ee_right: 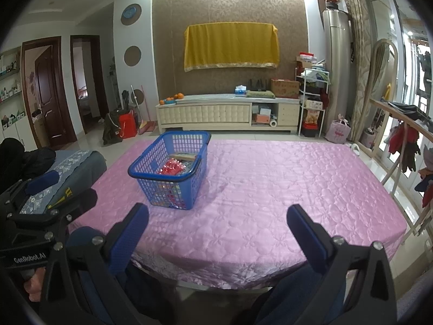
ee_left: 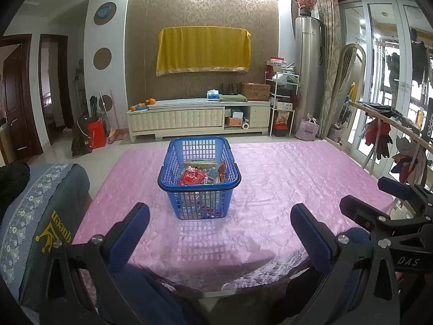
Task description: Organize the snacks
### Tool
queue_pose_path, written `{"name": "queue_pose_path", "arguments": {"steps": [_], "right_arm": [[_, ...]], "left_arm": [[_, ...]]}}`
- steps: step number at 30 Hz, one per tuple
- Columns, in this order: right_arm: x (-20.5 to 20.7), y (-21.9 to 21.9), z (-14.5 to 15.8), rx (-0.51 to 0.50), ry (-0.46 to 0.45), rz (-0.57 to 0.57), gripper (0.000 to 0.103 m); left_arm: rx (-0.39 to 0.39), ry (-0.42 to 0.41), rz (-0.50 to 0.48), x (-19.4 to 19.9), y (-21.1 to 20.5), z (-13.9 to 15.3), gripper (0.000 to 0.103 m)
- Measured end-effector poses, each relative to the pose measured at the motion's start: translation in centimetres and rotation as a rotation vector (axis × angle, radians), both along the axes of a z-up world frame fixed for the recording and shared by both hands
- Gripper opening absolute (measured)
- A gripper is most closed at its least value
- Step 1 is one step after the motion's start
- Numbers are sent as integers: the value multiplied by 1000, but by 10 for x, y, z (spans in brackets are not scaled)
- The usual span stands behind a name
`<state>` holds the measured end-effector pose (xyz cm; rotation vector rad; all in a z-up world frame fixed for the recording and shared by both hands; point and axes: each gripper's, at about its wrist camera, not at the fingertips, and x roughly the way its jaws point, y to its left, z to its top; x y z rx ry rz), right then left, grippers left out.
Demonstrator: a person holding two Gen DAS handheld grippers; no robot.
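Note:
A blue plastic basket [ee_left: 199, 181] stands on the pink-clothed table [ee_left: 284, 178], holding several snack packets, a red one [ee_left: 192, 176] on top. My left gripper [ee_left: 220, 227] hangs open near the table's front edge, short of the basket, nothing between its fingers. In the right wrist view the basket [ee_right: 170, 173] sits left of centre with the red packet [ee_right: 171, 167] showing. My right gripper [ee_right: 217, 228] is open over the table's front edge, to the right of the basket. The right gripper [ee_left: 392, 197] also shows at the right of the left view.
A chair back with a grey embroidered cover [ee_left: 35, 216] stands left of the table. A drying rack with clothes [ee_right: 406, 140] lines the right side. Beyond the table is a low cabinet [ee_left: 199, 117]. The pink cloth [ee_right: 284, 178] right of the basket is bare.

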<state>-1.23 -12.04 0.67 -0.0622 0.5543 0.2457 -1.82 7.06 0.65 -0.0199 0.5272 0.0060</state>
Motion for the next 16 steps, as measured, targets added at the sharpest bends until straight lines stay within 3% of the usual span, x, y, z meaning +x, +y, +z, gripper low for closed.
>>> {"name": "queue_pose_path", "arguments": {"steps": [16], "right_arm": [[-2,1,2,2,-3,2,103]], "left_arm": [[-10,5,-1,-4,-1,1,103]]}}
